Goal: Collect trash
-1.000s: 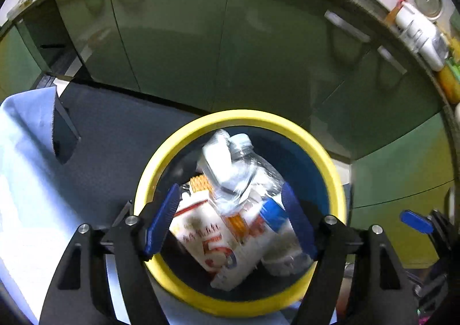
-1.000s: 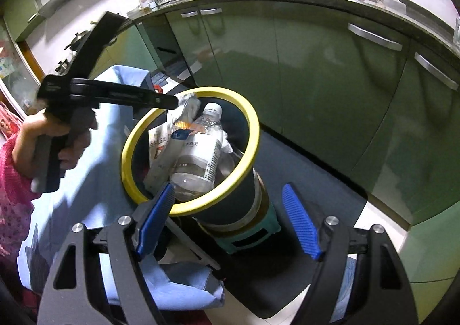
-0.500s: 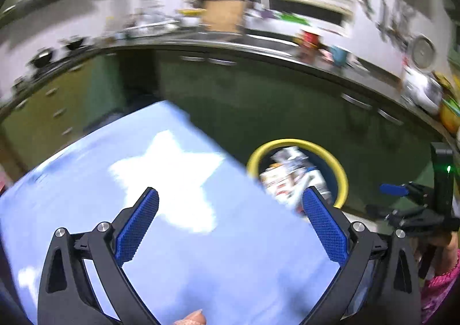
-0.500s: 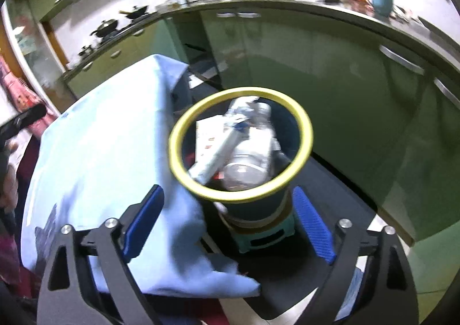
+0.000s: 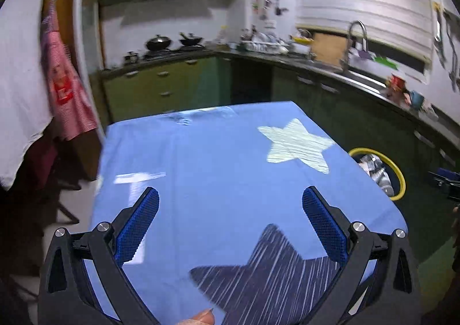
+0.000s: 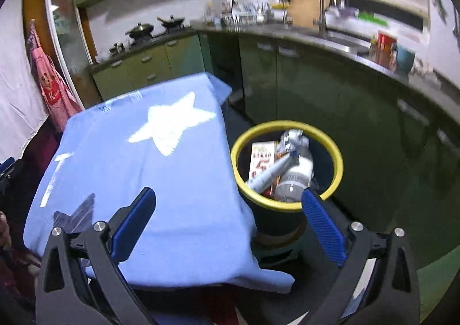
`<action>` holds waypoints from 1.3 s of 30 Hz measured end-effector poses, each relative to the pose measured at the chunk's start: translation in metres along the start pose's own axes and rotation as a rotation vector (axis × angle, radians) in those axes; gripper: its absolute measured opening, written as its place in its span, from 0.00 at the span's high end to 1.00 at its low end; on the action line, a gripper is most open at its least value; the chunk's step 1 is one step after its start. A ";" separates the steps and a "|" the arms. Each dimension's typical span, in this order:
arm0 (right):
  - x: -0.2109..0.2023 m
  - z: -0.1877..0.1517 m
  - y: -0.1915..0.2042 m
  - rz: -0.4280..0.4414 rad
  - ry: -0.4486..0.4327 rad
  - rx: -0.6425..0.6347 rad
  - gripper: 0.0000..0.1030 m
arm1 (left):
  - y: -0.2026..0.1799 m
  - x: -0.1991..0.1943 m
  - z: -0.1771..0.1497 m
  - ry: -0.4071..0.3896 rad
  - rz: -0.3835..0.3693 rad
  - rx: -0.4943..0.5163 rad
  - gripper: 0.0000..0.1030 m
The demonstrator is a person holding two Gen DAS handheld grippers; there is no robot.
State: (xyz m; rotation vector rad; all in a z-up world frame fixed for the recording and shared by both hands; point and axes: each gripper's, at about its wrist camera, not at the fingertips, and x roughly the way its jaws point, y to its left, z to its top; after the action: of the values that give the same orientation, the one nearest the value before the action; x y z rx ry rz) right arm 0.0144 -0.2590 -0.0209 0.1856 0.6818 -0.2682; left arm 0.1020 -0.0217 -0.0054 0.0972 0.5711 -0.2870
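Both grippers, left (image 5: 230,224) and right (image 6: 228,223), have pulled back, jaws spread empty; filled bin (image 6: 287,204) beside the blue-clothed counter (image 6: 138,158) edge

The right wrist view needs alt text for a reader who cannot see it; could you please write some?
A yellow-rimmed bin holding a plastic bottle, a printed carton and other trash stands on the floor right of a table under a blue star-print cloth. The open, empty right claw hangs in the foreground, with green kitchen cabinets behind.
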 end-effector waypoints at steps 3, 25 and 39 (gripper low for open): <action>-0.021 0.000 0.002 -0.032 -0.054 0.014 0.06 | 0.012 -0.028 -0.006 -0.024 -0.010 -0.076 0.04; -0.086 -0.008 0.037 -0.071 -0.213 -0.052 0.06 | 0.005 -0.096 -0.009 -0.111 -0.037 -0.068 0.04; -0.075 -0.009 0.032 -0.061 -0.189 -0.037 0.06 | 0.000 -0.085 -0.006 -0.096 -0.034 -0.066 0.04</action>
State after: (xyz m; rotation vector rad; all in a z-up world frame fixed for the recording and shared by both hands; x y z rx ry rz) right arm -0.0369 -0.2124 0.0234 0.1025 0.5051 -0.3269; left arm 0.0302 -0.0006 0.0356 0.0102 0.4863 -0.3043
